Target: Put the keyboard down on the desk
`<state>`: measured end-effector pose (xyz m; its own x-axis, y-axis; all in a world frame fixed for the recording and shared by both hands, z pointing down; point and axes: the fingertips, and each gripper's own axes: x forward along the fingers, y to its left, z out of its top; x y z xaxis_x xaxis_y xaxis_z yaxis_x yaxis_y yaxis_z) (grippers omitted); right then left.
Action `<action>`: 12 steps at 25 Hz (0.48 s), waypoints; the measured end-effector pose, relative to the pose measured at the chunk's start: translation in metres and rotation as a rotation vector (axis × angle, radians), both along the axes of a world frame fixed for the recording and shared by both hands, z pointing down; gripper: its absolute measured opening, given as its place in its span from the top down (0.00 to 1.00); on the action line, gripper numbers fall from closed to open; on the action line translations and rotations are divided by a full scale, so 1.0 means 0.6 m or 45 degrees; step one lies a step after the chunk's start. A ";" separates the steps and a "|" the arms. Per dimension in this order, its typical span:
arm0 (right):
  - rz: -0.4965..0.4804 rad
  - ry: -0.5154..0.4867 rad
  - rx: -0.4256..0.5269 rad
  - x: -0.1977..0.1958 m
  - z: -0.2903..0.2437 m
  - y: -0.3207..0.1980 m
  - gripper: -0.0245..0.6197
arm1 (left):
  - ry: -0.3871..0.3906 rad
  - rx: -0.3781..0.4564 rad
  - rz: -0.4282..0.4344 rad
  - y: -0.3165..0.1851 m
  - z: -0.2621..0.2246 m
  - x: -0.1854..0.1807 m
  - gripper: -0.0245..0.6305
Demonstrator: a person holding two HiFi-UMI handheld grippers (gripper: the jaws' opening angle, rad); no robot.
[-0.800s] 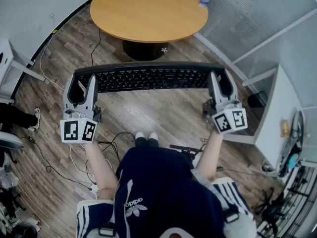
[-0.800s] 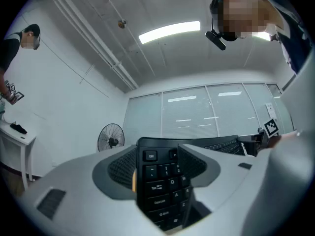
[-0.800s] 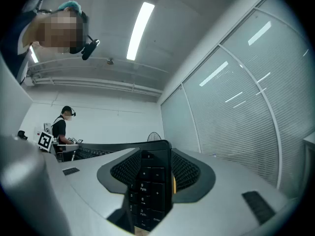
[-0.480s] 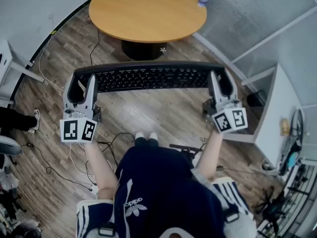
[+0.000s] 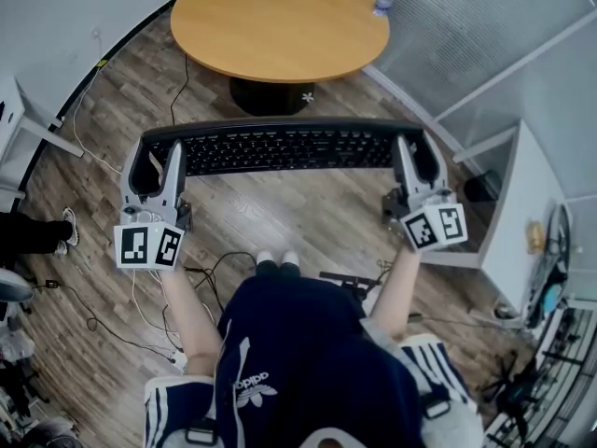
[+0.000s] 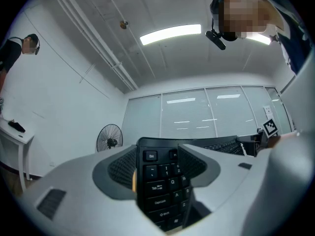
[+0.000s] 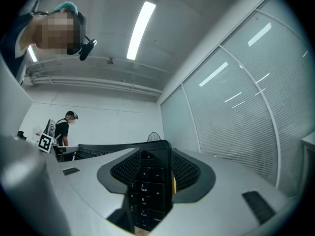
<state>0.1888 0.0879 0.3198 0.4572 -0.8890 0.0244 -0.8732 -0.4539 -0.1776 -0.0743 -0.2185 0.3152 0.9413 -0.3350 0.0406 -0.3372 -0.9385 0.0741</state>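
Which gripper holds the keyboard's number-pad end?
The right gripper: the keyboard end between its jaws shows PgUp and number keys, while the left gripper clamps the Esc end.

Keyboard [image 5: 280, 147] ends covered by the jaws

Probably an office: round meeting table [image 5: 280, 21], blind-covered glass partitions [image 7: 231, 107].

shirt [image 5: 312, 348] navy, white logo [image 5: 250, 387] | sleeves [image 5: 171, 405] white-striped | left gripper [image 5: 154, 161], right gripper [image 5: 417, 157] grey, marker cubes [image 5: 147, 246]
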 end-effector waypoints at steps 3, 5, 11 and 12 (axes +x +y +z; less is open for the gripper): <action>0.010 -0.002 0.000 -0.001 -0.003 0.001 0.68 | 0.000 -0.001 0.009 0.000 -0.002 0.000 0.59; 0.015 -0.010 0.004 -0.001 -0.003 0.002 0.69 | 0.001 -0.001 0.017 0.000 -0.003 0.001 0.59; 0.017 -0.016 0.006 -0.011 -0.001 0.010 0.68 | -0.005 -0.001 0.028 0.005 -0.007 -0.005 0.59; 0.014 -0.016 0.004 -0.012 0.002 0.011 0.69 | -0.004 -0.001 0.026 0.006 -0.004 -0.006 0.59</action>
